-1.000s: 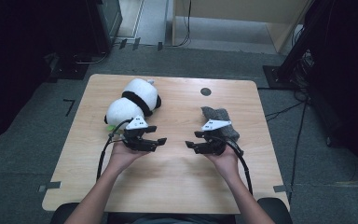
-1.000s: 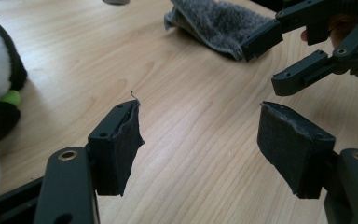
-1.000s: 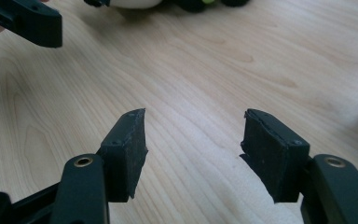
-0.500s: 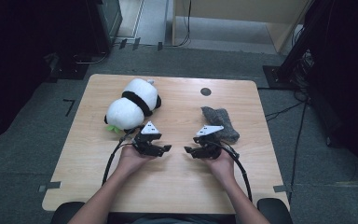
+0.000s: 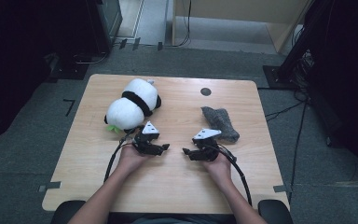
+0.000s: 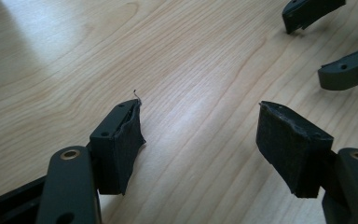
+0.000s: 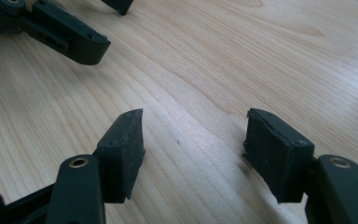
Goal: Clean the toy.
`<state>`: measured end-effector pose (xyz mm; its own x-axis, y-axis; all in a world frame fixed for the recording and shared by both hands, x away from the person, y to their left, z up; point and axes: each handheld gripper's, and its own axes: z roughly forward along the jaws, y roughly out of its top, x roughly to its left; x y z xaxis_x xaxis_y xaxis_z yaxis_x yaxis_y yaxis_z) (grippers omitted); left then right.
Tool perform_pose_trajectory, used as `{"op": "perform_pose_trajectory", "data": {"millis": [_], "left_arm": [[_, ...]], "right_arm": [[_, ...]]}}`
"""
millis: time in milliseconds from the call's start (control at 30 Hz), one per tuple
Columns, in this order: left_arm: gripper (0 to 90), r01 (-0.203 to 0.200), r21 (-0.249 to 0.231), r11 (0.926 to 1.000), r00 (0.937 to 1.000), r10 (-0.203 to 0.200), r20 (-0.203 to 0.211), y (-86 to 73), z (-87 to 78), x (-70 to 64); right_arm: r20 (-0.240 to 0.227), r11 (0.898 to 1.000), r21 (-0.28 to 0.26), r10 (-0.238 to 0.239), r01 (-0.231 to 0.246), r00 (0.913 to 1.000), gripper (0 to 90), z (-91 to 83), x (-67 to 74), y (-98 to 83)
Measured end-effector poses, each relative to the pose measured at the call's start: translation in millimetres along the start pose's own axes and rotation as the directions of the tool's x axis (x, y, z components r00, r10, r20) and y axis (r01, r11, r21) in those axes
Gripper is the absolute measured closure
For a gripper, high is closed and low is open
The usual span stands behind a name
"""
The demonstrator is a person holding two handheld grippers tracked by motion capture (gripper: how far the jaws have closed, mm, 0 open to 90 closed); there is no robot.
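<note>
Two grippers facing each other low over the worktop [image 5: 177, 186], left gripper [image 5: 164, 148] fingers [image 6: 121, 144] released, right gripper [image 5: 187, 153] fingers [image 7: 121, 154] just widened, nothing between, panda plush [image 5: 133, 105] and grey sock [image 5: 220, 122] beyond.

My left gripper [image 5: 161, 148] and right gripper [image 5: 189, 152] are both black, each with 2 jaws and a light grey three-cornered plate on top. The jaws carry dark, rough-edged pads [image 6: 126, 140], frayed on the left one, and a brass-coloured screw [image 7: 79, 162] at each joint. A black cable [image 5: 113, 159] trails from each; my forearms are bare
</note>
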<state>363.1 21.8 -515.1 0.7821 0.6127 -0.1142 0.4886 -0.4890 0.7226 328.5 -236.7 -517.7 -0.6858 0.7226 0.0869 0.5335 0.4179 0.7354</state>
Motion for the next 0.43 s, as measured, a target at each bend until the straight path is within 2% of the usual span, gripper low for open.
{"op": "perform_pose_trajectory", "data": {"millis": [100, 433], "left_arm": [[30.9, 0.013, -0.005, 0.9999, 0.9999, -0.013, 0.002, -0.4, -0.6, 2.0], [29.8, 0.0, -0.005, 1.0, 1.0, 0.0, -0.005, -0.6, 0.3, 0.4]], "right_arm": [[-0.001, 1.0, 0.0, 0.0, 0.0, 1.0, 37.5, -0.3, -0.4, -0.4], [-0.014, 1.0, -0.016, 0.002, -0.002, 0.9999, 33.6, 0.1, -0.5, -2.2]]}}
